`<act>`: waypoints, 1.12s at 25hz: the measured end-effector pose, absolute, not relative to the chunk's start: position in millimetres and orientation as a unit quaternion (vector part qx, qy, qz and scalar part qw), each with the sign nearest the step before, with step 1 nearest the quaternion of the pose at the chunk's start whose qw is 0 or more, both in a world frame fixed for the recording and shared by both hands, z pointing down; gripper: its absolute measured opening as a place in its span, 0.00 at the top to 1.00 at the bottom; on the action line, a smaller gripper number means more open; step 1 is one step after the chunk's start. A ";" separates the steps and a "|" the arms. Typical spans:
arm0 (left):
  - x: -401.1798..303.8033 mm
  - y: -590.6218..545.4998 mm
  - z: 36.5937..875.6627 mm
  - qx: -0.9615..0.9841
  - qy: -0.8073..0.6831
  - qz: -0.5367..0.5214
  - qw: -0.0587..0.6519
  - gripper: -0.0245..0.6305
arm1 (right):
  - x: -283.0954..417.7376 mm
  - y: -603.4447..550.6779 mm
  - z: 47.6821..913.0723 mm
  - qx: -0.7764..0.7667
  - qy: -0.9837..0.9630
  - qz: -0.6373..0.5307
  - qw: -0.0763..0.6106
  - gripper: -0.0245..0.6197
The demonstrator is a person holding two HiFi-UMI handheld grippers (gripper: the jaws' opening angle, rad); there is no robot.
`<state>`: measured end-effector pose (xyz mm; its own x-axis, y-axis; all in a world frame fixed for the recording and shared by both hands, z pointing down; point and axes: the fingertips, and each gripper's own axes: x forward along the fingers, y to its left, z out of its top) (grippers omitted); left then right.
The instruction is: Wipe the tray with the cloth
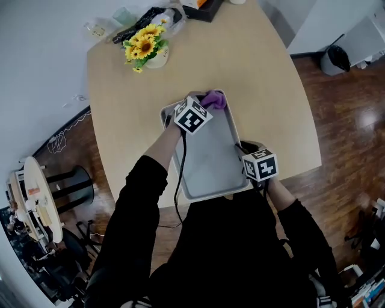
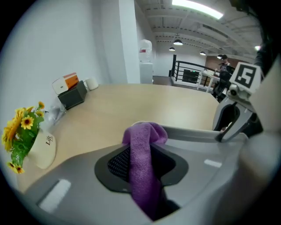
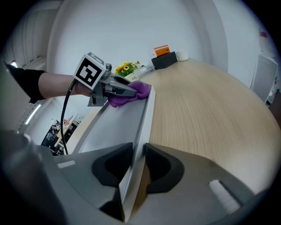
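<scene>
A grey tray [image 1: 207, 162] lies on the light wooden table, near its front edge. My left gripper [image 1: 206, 104] is at the tray's far end, shut on a purple cloth [image 1: 216, 98]. In the left gripper view the cloth [image 2: 141, 154] hangs bunched between the jaws, over the tray's rim [image 2: 193, 132]. My right gripper [image 1: 245, 149] holds the tray's right rim. In the right gripper view both pads clamp that rim [image 3: 139, 140], and the left gripper [image 3: 125, 90] with the cloth [image 3: 134, 92] shows at the tray's far end.
A pot of yellow flowers [image 1: 146, 47] stands at the table's far left, with a black box [image 1: 203, 8] and plastic wrappers behind it. The table [image 1: 271, 90] stretches bare to the tray's right. A dark bin [image 1: 335, 59] sits on the wooden floor beyond.
</scene>
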<state>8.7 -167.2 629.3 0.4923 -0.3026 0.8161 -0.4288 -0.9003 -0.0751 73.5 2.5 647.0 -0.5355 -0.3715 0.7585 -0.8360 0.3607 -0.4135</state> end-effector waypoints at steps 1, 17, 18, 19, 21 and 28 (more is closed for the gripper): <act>13.8 -166.7 629.0 0.863 -0.213 0.452 0.076 0.83 | 73.8 1.9 647.6 0.390 -0.774 0.412 0.281 0.82; 66.4 148.8 620.9 0.880 -0.013 0.424 0.214 0.83 | 79.6 2.5 645.5 0.373 -0.777 0.417 0.290 0.81; 74.4 160.2 620.1 0.882 0.004 0.417 0.220 0.83 | 79.2 1.7 645.3 0.374 -0.777 0.417 0.288 0.81; 79.5 164.8 621.3 0.884 0.012 0.415 0.216 0.83 | 78.4 1.3 645.4 0.375 -0.777 0.417 0.286 0.81; 81.3 163.1 625.7 0.884 0.030 0.418 0.205 0.83 | 76.7 1.4 645.7 0.375 -0.778 0.416 0.283 0.81; 46.6 43.3 633.3 0.864 -0.017 0.462 0.200 0.83 | 72.4 4.3 647.2 0.374 -0.779 0.419 0.279 0.81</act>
